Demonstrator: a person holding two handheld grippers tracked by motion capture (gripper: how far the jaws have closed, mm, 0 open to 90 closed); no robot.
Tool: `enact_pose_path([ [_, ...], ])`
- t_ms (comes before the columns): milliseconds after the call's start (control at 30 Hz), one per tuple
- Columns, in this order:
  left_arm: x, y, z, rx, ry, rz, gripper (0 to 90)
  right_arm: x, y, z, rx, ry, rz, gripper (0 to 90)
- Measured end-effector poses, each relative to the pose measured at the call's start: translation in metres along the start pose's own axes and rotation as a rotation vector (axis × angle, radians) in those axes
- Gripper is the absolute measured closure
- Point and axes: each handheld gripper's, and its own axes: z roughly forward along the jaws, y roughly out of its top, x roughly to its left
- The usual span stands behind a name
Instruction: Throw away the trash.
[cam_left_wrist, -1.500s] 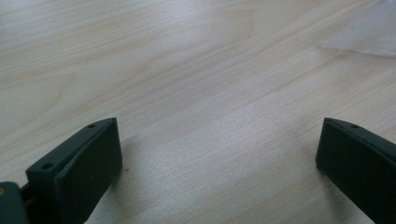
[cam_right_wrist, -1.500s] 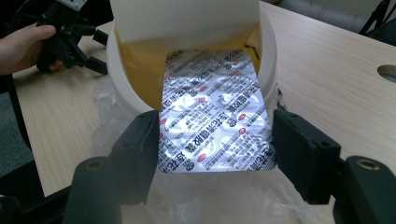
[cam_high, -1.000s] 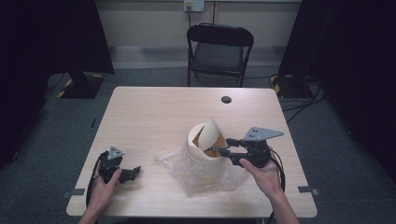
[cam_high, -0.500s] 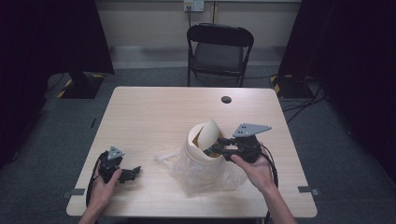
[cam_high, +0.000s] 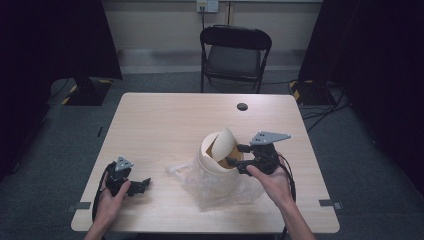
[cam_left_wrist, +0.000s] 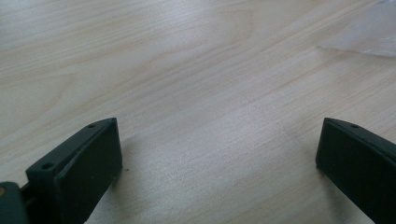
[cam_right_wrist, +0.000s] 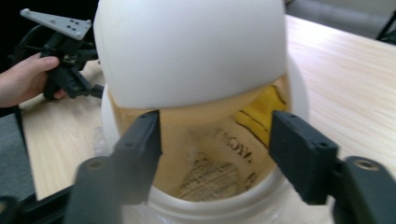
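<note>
A cream foam cup (cam_high: 218, 162) stands near the table's front middle, on a crumpled clear plastic wrapper (cam_high: 207, 187). Its lid (cam_high: 223, 141) is peeled up and stands tilted over the far rim. In the right gripper view the lid (cam_right_wrist: 191, 51) towers above the cup's mouth, and printed packets (cam_right_wrist: 219, 168) lie inside. My right gripper (cam_high: 235, 159) is open at the cup's right rim, its jaws reaching over the opening with nothing between them. My left gripper (cam_high: 142, 185) rests open on the bare wood at the front left, and its fingers (cam_left_wrist: 79, 168) stand wide apart.
The light wooden table (cam_high: 165, 125) has a small black round cap (cam_high: 242, 106) near its far edge. A black folding chair (cam_high: 235, 52) stands behind the table. A corner of the clear wrapper (cam_left_wrist: 369, 32) shows in the left gripper view.
My right gripper has moved left, from beside the cup to over its open mouth. The left gripper has stayed where it was.
</note>
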Motion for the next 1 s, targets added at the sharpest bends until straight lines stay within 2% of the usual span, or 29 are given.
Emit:
enact_pose_path([
  [233,0.000,0.000,0.000,0.000,0.000,0.000,0.0,-0.010,-0.004,-0.012,-0.033,-0.069,0.032,21.6],
  [333,0.000,0.000,0.000,-0.001,0.000,-0.002,0.0,-0.016,-0.008,-0.016,-0.053,-0.059,0.064,19.3],
  [367,0.000,0.000,0.000,-0.001,0.000,-0.002,0.0,-0.019,-0.011,-0.019,-0.055,-0.074,0.078,15.1],
  [500,0.000,0.000,0.000,-0.002,0.000,-0.003,0.0,-0.025,-0.017,-0.028,-0.076,-0.107,0.093,14.6],
  [533,0.000,0.000,0.000,-0.002,0.000,-0.003,0.0,-0.025,-0.017,-0.028,-0.076,-0.107,0.093,14.6],
  [700,-0.001,0.000,0.000,-0.011,-0.001,-0.013,0.0,-0.031,-0.025,-0.039,-0.074,-0.172,0.119,14.6],
  [800,-0.001,-0.001,0.000,-0.008,0.000,-0.009,0.0,-0.034,-0.030,-0.042,-0.075,-0.185,0.134,14.6],
  [900,-0.001,-0.001,0.000,-0.008,0.000,-0.009,0.0,-0.039,-0.039,-0.048,-0.051,-0.218,0.147,14.7],
  [1000,-0.001,-0.001,0.000,-0.008,0.000,-0.009,0.0,-0.041,-0.044,-0.052,-0.039,-0.219,0.154,14.6],
])
